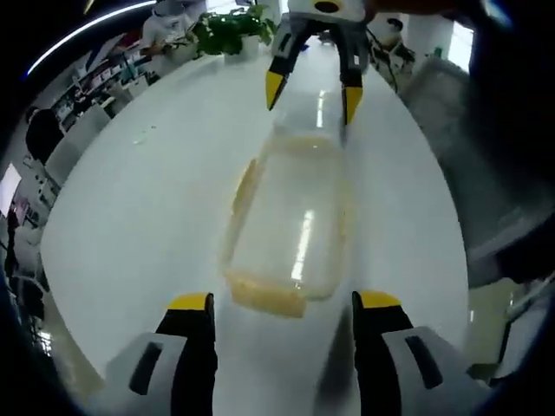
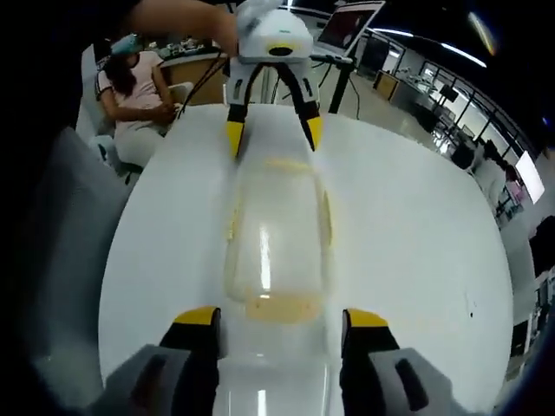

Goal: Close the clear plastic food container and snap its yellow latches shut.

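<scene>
White oval bench (image 1: 156, 199); plant (image 1: 227, 30) at far end; ceiling light strip (image 1: 82, 33); seated person (image 2: 134, 91) beside laptop (image 2: 347, 26); open office behind.

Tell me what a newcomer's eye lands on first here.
First, the clear container lying lengthwise in the middle of the white table, with yellow latches at both ends. Next, the two open grippers facing each other across it: the left gripper at one end and the right gripper at the other, each straddling a latch. Behind, a potted plant stands at the table's far edge.
</scene>
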A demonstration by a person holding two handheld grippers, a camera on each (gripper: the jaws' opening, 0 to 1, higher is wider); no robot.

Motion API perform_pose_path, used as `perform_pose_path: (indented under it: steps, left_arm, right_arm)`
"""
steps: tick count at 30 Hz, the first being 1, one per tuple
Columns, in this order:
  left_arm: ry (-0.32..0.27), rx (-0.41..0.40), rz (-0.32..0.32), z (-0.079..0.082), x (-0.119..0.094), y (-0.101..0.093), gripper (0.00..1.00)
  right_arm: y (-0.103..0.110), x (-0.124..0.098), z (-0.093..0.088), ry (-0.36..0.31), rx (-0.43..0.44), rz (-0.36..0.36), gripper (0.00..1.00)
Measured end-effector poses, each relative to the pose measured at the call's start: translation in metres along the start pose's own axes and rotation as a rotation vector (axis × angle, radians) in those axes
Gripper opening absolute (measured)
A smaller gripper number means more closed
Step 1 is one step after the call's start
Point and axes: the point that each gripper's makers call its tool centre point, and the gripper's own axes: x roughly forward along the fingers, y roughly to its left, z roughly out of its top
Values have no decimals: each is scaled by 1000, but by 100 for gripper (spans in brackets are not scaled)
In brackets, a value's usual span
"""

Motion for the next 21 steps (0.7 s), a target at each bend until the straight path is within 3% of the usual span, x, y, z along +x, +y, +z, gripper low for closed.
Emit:
perform_pose_path:
  steps: [6,9,12,14,17,21]
  left_arm:
    - [14,49,-29,0,1,2,58]
    - [39,89,-41,-4,7,3,58]
    - [84,118,-57,-11,10,2,53]
    - [96,119,-100,-13,11,-4,52]
    - [111,150,-98,-16,14,-4,54]
    - [135,183,-93,-19,15,1,47]
  right_arm:
    - [-1,10,2,-3,15,31,53]
    - [-4,17,-9,65,-7,28,51]
    - [-6,18,-9,74,-34,28,48]
    - [-5,19,-10,84,-39,46,47]
    - [-5,23,-15,120,-20,63,49]
    - [-8,28,-16,148,-48,55,48]
